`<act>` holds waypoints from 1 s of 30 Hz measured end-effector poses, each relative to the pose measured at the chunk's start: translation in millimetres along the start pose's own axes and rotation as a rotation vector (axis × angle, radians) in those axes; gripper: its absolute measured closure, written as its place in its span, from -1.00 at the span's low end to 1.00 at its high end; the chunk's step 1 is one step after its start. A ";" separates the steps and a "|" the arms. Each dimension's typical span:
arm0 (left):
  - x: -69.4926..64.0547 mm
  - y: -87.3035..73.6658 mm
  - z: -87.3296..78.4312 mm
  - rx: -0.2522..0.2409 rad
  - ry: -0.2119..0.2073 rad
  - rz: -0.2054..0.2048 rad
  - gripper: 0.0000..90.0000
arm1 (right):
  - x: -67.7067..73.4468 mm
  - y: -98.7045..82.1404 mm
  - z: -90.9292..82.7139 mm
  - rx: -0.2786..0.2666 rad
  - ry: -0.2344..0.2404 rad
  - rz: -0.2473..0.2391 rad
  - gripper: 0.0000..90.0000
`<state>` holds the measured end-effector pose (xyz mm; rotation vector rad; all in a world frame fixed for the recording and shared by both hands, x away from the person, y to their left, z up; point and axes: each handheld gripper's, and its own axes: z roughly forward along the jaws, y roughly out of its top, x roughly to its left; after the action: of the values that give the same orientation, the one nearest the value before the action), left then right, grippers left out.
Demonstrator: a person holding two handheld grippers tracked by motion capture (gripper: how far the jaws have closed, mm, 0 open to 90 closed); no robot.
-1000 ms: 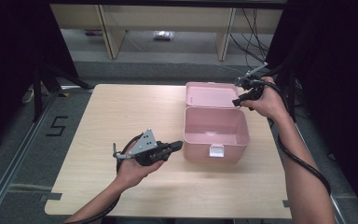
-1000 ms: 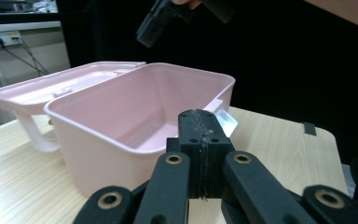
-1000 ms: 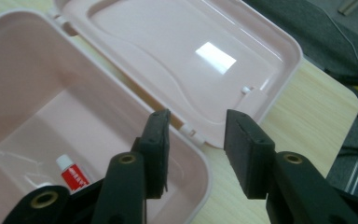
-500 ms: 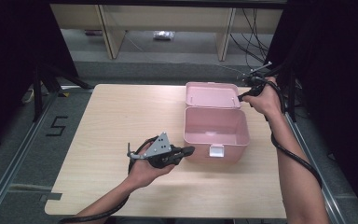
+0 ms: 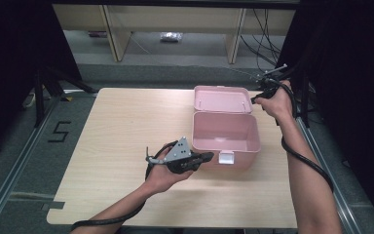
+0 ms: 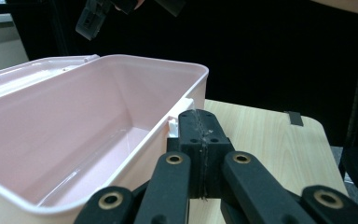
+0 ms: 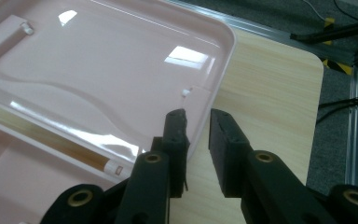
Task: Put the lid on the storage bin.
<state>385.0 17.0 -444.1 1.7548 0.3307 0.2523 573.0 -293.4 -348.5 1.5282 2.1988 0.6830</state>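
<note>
A: Why does the left gripper [image 5: 202, 158] sit so near the front of the pink box [image 5: 226, 134]?

B: Its jaws are pressed together with nothing between them, just beside the white latch [image 5: 226, 157]. Perhaps it braces the box, which stands open on the right half of the table [image 5: 117, 131]. This is only a judgement.

A: And the right gripper [image 7: 197, 122], farther away?

B: Its jaws stand a little apart at the outer edge of the lid [image 7: 102, 60], which lies folded back flat. It looks ready to take that edge, maybe to close the box.
</note>
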 end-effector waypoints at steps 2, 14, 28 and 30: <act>0.5 -0.9 4.6 0.004 0.001 0.007 0.99 | 0.7 0.3 -0.1 0.009 -0.004 0.035 0.71; -1.1 -3.8 26.8 0.014 -0.005 0.020 0.99 | -4.9 1.6 5.4 0.001 -0.013 0.031 0.69; -3.8 -8.4 46.3 0.032 -0.009 0.042 0.99 | -7.6 1.6 14.4 0.002 -0.013 0.040 0.67; -3.5 -10.0 47.9 0.039 -0.011 0.044 0.99 | -5.9 2.1 13.8 0.014 -0.017 0.061 0.66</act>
<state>397.4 -26.1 -463.7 1.8029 0.2909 0.2691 584.3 -295.9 -358.4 1.6074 2.1565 0.6718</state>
